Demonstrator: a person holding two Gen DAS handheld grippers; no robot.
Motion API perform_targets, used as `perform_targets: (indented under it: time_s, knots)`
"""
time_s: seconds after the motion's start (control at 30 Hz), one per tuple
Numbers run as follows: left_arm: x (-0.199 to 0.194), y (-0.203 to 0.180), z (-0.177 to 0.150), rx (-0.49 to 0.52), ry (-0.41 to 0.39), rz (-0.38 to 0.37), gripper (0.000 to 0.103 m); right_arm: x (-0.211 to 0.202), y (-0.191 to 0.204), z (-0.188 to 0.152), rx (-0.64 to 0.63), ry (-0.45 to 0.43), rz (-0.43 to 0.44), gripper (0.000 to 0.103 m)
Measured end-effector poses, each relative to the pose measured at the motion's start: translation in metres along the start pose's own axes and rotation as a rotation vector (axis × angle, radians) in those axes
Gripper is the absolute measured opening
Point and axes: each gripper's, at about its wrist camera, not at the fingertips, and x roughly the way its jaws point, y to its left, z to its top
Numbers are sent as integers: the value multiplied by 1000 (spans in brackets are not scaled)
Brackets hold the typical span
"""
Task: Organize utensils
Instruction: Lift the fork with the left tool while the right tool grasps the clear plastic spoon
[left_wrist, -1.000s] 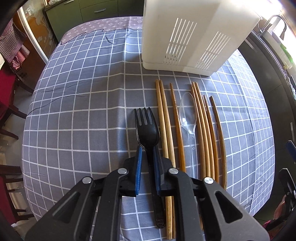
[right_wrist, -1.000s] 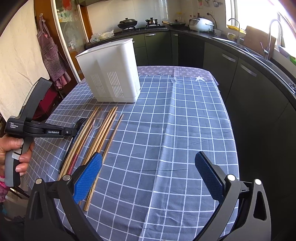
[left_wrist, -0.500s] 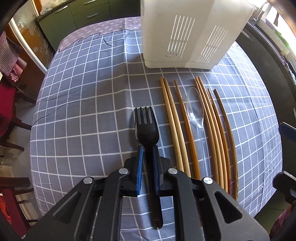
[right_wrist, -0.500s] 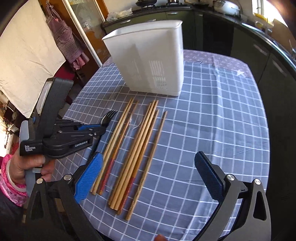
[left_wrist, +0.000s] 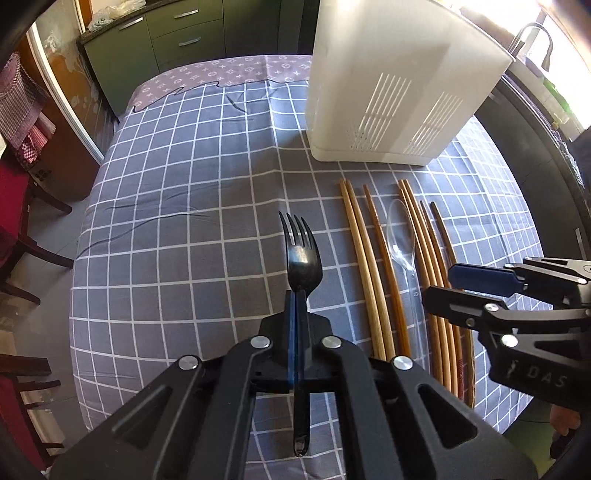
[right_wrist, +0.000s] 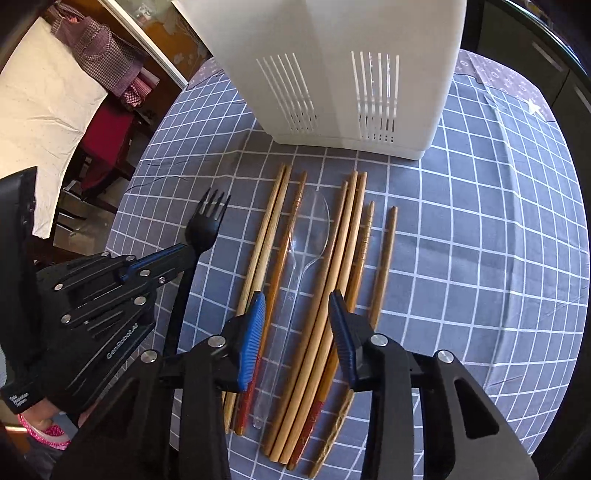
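Clamping matte black fork (left_wrist: 301, 258), left tool (left_wrist: 296, 314); right tool (right_wrist: 297, 332) apart over clear spoon (right_wrist: 306, 236).

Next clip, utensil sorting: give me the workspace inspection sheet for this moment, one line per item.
Surface: table under a grey checked tablecloth, a few creases.
Job's things: black fork held off the cloth; clear plastic spoon lying among the wooden chopsticks, which lie roughly parallel; white slotted utensil holder upright behind them.
Clutter: nothing seen.
Grippers: left gripper shut on the fork's handle; right gripper open, over the spoon handle and chopsticks.
Cables: nothing seen.
Surroundings: green cabinets, sink tap, wooden chairs, checked cloth hanging.
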Motion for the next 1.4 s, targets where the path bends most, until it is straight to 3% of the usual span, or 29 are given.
perform_targets:
  time_s: [0.2,0.63,0.73,0.93,1.13,1.4]
  knots:
    - [-5,3,0,6,2,-25,0,11,8,8,-5,26,-26,16]
    - [-17,15,-5,-7,-26,-43,0,33,16,22,10,62,-107,16]
    - [-20,14,-5,-6,-33,-51,0,33,18,21,-6,55,-117,12]
    - [-41,13,-2,-5,-69,-92,0,19,14,13,4,-9,-12,9]
    - [-103,6,10,9,-208,-162,0,-33,-5,-11,14,-180,150,10]
    - [-181,-18,82,-13,-584,-241,1,-89,-46,-53,58,-384,286,10]
